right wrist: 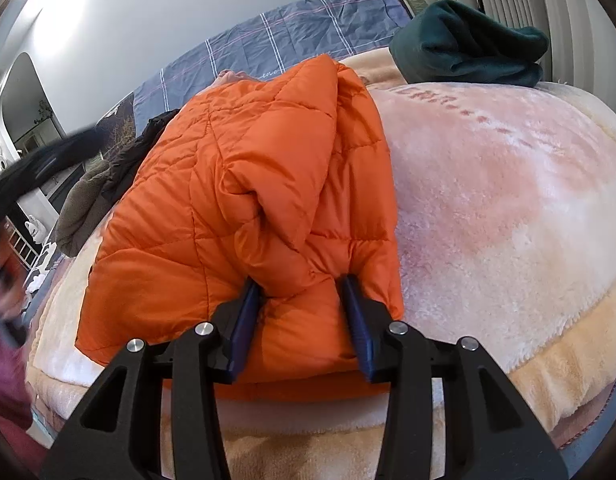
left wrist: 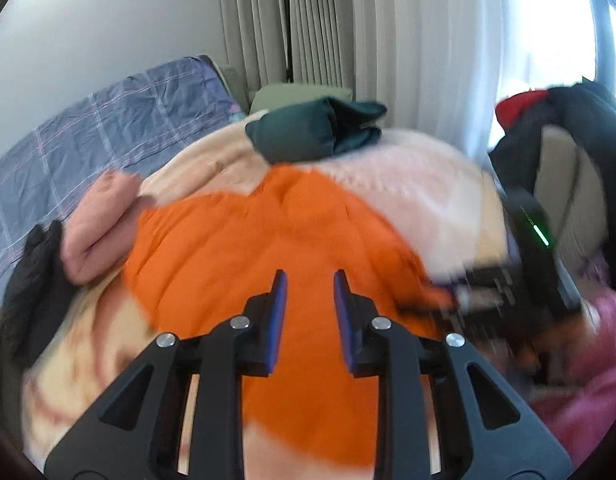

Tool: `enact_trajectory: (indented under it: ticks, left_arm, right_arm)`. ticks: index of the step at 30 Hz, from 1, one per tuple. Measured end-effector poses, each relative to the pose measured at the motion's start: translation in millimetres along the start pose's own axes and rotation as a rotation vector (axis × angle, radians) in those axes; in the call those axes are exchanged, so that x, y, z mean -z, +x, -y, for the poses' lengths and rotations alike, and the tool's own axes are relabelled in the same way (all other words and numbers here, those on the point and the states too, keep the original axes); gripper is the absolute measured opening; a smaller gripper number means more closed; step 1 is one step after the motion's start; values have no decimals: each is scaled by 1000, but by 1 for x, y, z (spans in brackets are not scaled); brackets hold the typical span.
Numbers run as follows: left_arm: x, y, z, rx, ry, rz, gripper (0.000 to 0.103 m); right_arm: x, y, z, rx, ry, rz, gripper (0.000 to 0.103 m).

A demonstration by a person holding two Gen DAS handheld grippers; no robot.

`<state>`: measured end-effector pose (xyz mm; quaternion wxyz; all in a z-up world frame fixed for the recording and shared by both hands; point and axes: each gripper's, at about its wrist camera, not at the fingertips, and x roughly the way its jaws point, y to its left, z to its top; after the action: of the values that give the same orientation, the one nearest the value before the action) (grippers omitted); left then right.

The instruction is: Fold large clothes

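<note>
While spread open around a fold of the orange jacket (right wrist: 244,208), right gripper (right wrist: 302,300); above jacket, left gripper (left wrist: 309,292) parted, empty.

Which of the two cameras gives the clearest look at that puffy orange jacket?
The right wrist view: the orange jacket is sharp there, with quilting, folds and its bed-edge hem visible between the open right claw. The left wrist view shows the jacket blurred, a flat orange patch beyond the open left claw.
</note>
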<state>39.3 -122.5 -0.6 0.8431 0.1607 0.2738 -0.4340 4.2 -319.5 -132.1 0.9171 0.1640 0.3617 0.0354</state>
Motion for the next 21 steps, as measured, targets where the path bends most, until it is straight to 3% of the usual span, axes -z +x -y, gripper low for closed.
enact_trajectory:
  ticks: [2,4,6,13,16,19,21]
  left_arm:
    - [-9,45,-9,59,-54,-75,31]
    - [2,96,-10,39,-18,-162,35]
    - [13,110,-5,26,45,-142,35]
    - [18,105,-4,15,35,-157,35]
    - [20,103,-4,14,25,-156,34]
    - [22,100,-4,8,30,-156,34]
    - [21,100,-4,6,31,-156,34]
  right_arm:
    - [0,-1,0,0,3,1,43]
    - [1,-4,1,13,6,10,44]
    - [1,-7,5,17,8,9,44]
    - [-4,-15,2,8,1,-7,44]
    - [-10,-31,-6,-2,-32,43,44]
    - [-15,-41,-14,-47,-67,113,37]
    - [-15,-36,-17,-51,-76,105,33]
